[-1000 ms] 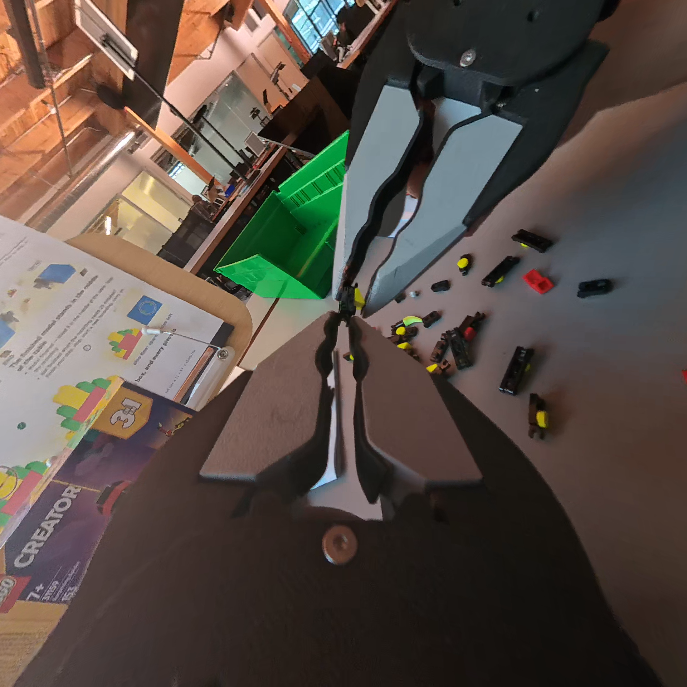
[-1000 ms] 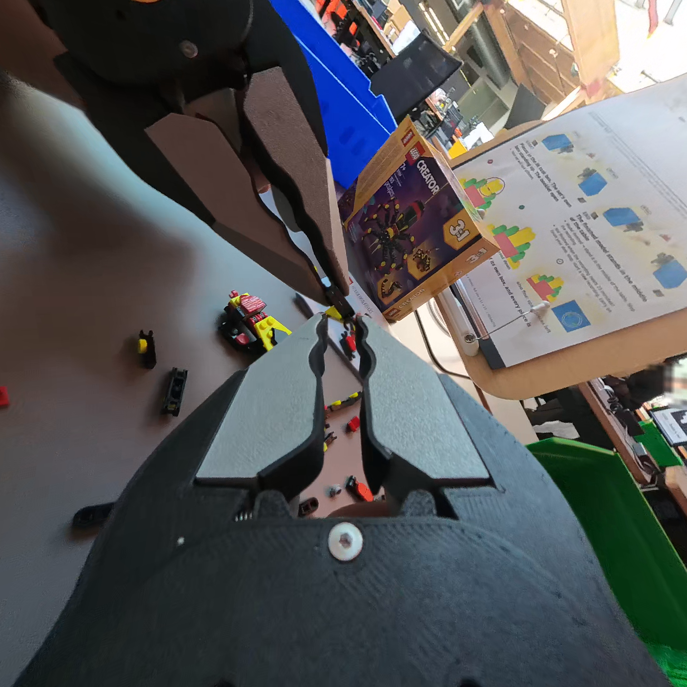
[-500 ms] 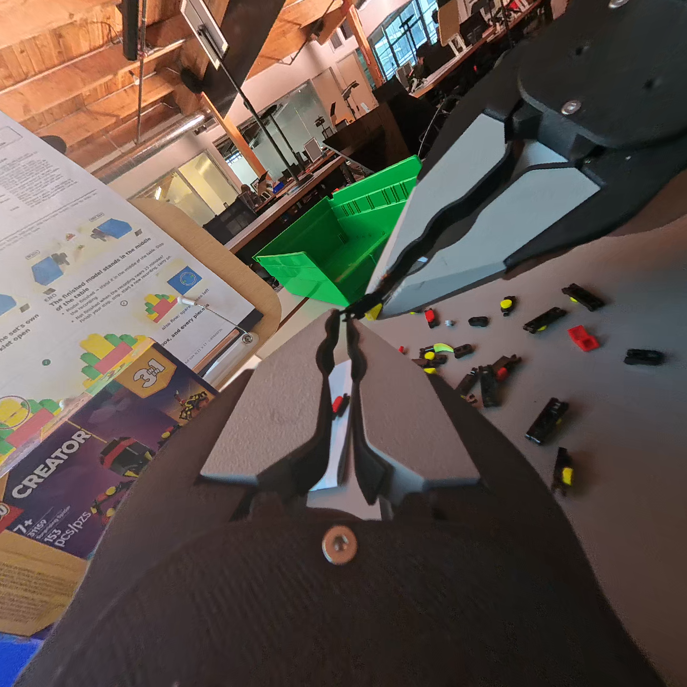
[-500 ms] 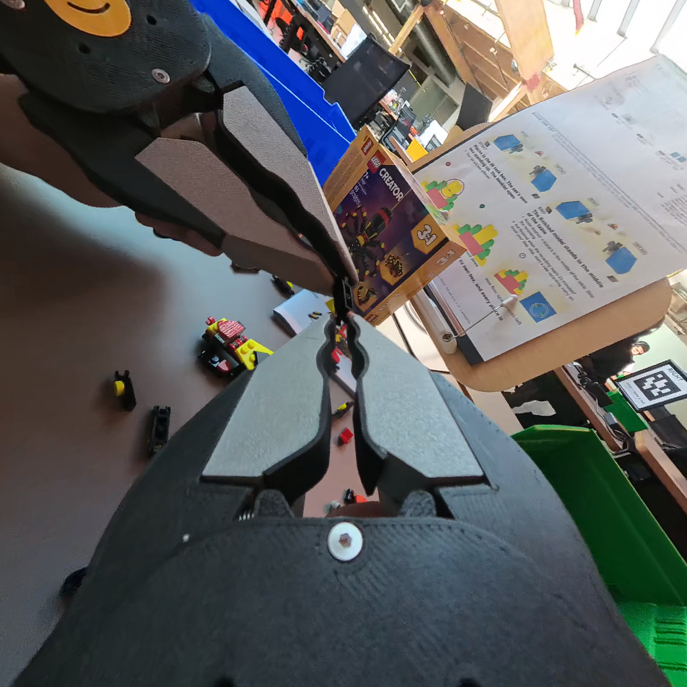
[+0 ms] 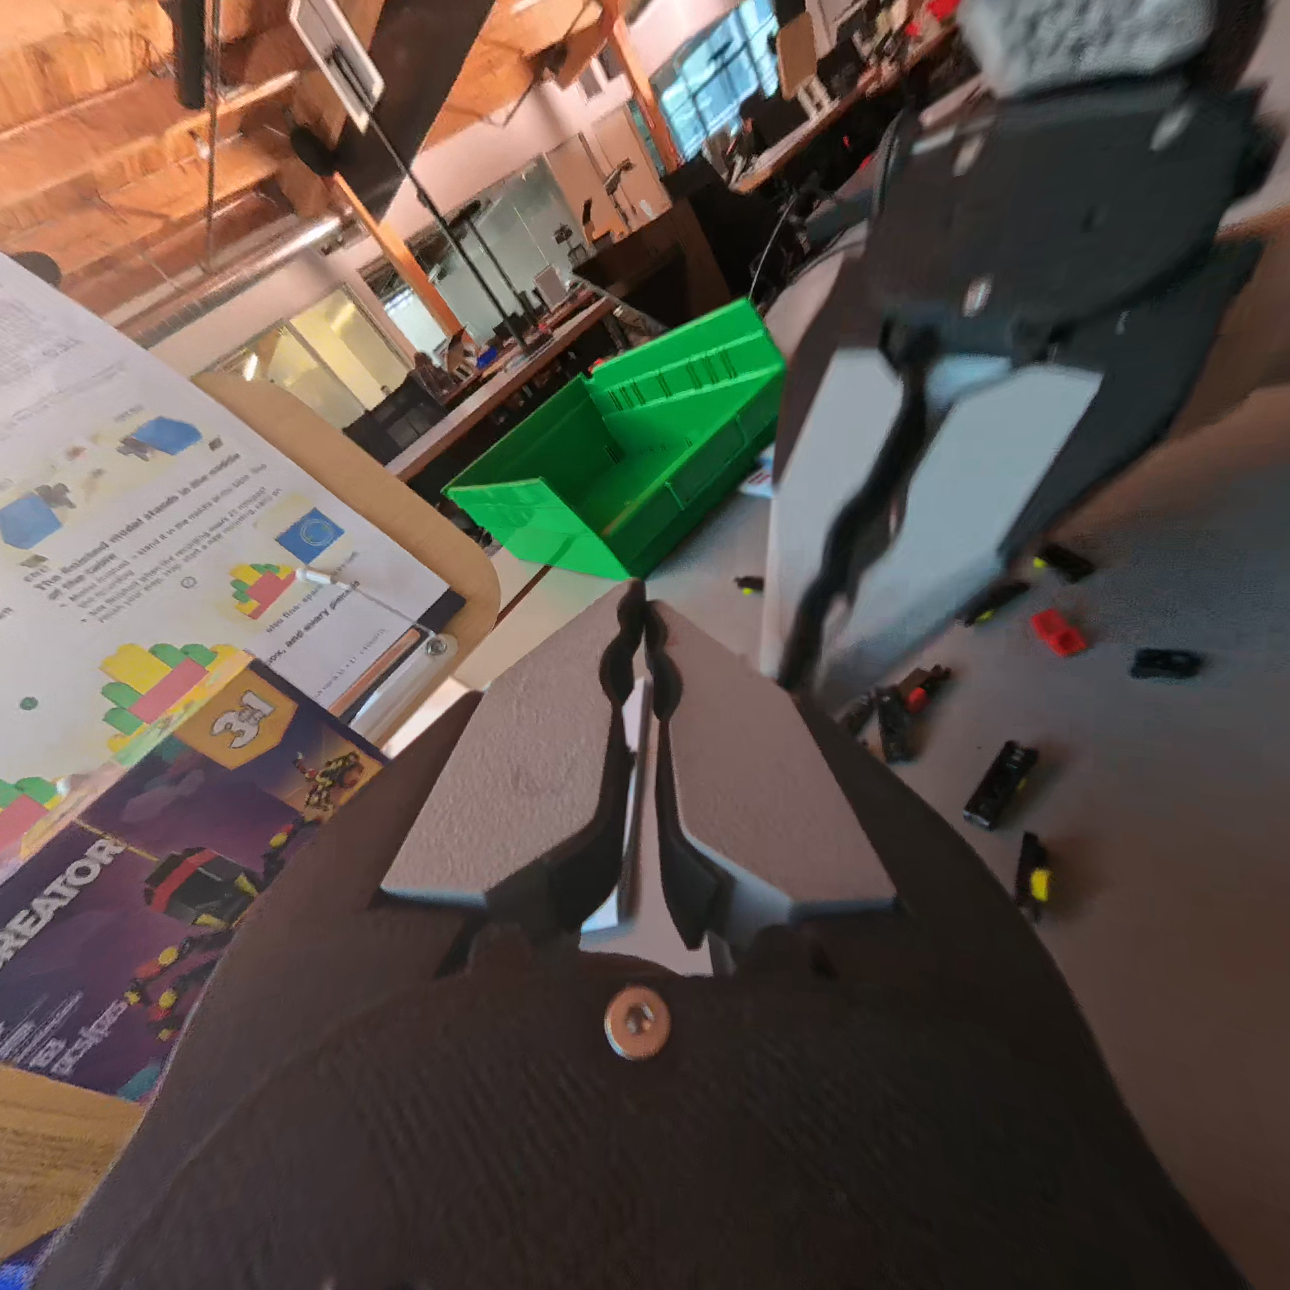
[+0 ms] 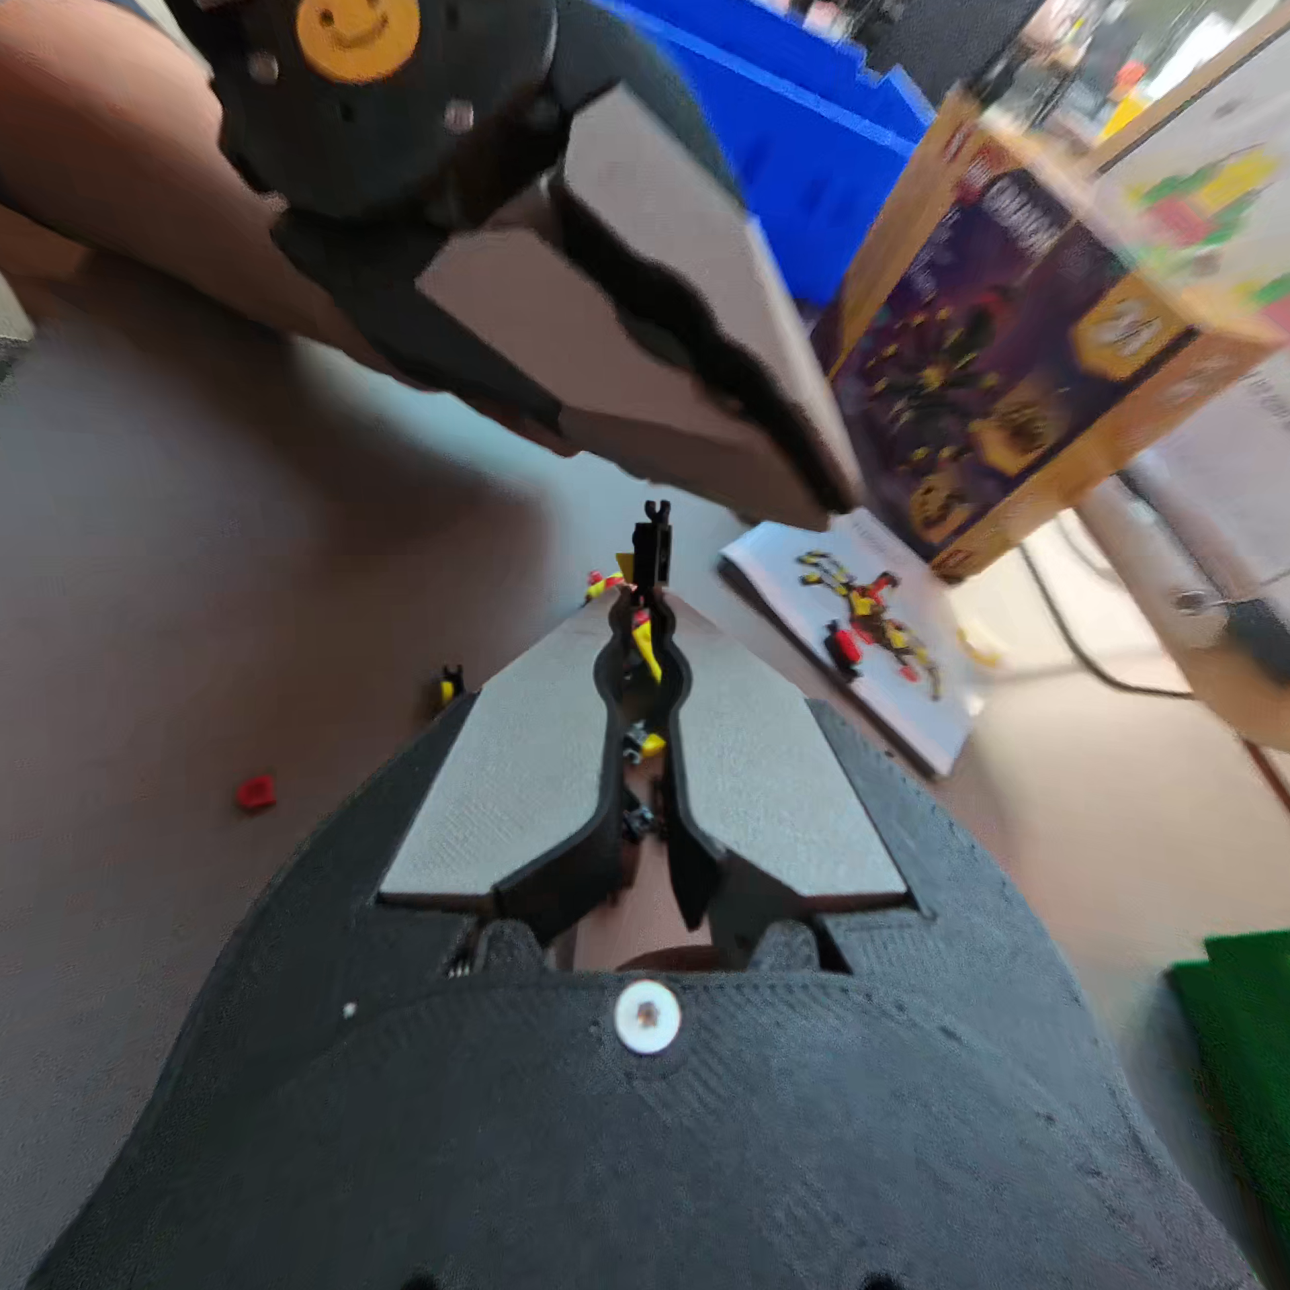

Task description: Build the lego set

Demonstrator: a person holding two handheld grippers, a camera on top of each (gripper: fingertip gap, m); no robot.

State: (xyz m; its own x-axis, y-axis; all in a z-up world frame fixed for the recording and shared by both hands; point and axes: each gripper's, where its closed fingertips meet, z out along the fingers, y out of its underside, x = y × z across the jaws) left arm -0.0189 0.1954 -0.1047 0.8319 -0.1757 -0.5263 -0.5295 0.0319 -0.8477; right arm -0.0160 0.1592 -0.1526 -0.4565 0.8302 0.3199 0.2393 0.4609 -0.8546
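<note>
Left wrist view: the left gripper [image 5: 636, 606] has its tips together with nothing visible between them, raised above the grey table [image 5: 1152, 768]. Beyond the tips lies a green bin [image 5: 628, 482], tipped so its open side faces the camera; nothing shows inside it. The right gripper [image 5: 792, 673] hangs blurred to the right, over loose black, yellow and red bricks [image 5: 998, 782]. A clipboard of instruction sheets [image 5: 209, 544] and a purple toy box [image 5: 174, 872] stand on the left.

Right wrist view: the right gripper [image 6: 646, 604] is clamped on the lower end of a small black clip piece [image 6: 653, 548], which sticks up past the tips above the table. Only that bottom edge is pinched, so I judge the piece could twist or slip out and drop among the scattered bricks. The left gripper [image 6: 834, 499] is blurred, close above an open booklet [image 6: 858, 642]. A blue bin [image 6: 789, 153] stands behind; its contents are hidden.
</note>
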